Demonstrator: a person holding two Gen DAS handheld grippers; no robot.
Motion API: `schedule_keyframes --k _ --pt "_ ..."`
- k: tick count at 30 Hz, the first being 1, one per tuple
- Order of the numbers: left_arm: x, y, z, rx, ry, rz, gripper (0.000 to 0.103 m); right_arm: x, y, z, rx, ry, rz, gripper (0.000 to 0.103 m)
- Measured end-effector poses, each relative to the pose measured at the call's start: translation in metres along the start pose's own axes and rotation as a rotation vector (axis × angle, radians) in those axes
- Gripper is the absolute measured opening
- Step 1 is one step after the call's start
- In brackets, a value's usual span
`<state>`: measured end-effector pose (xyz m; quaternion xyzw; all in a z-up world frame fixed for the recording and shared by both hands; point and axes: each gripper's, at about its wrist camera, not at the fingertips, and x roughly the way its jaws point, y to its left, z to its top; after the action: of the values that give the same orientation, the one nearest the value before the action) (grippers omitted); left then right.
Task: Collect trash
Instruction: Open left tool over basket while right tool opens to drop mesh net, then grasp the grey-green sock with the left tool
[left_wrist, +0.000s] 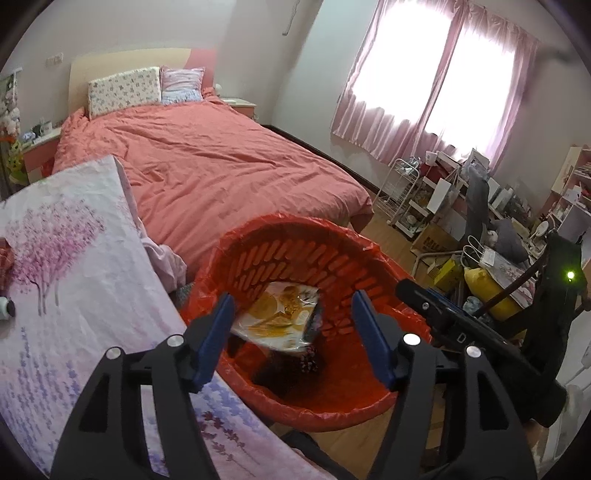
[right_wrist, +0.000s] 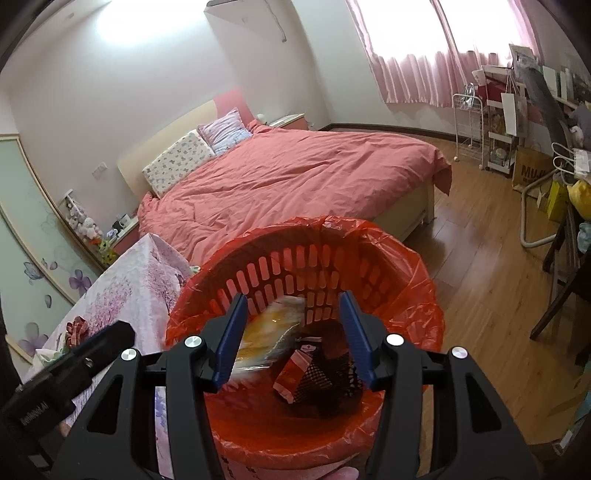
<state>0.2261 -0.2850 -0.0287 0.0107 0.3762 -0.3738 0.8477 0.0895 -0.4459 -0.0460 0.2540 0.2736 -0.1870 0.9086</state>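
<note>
Both the left gripper (left_wrist: 291, 338) and right gripper (right_wrist: 291, 334) are hovering wide apart, empty, over the red-lined slotted plastic wastebasket (right_wrist: 402, 258), where a yellow-printed crinkly wrapper (left_wrist: 280, 314) is lying; beyond, a salmon-covered bed (left_wrist: 221, 158).

Ahead of the tongs, a wide bed under a rumpled coral duvet (left_wrist: 221, 162); left of them, a floral pink-and-lavender tablecloth (left_wrist: 74, 266); far right, sheer pink curtains (left_wrist: 436, 85).

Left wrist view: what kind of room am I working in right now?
A lived-in bedroom: a double bed with a coral duvet and pillows, pink curtains over the window, and a red-lined trash basket beside a floral-clothed table.
</note>
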Motion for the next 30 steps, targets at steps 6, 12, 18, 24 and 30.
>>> schedule_keyframes --k 6,12,18,24,30 --pt "-0.018 0.01 -0.005 0.007 -0.02 0.064 0.066 -0.006 0.007 0.0 -0.025 -0.01 -0.005 0.053" --pt "-0.045 0.033 -0.013 0.016 -0.043 0.155 0.068 -0.015 0.027 -0.005 -0.073 -0.021 0.007 0.053" --pt "-0.08 0.073 -0.025 -0.012 -0.059 0.257 0.069 -0.02 0.053 -0.011 -0.126 -0.021 0.036 0.055" --pt "-0.116 0.125 -0.04 -0.07 -0.077 0.359 0.072 -0.02 0.085 -0.022 -0.188 0.004 0.082 0.055" --pt "-0.154 0.189 -0.058 -0.157 -0.088 0.483 0.073 -0.014 0.126 -0.04 -0.261 0.047 0.135 0.055"
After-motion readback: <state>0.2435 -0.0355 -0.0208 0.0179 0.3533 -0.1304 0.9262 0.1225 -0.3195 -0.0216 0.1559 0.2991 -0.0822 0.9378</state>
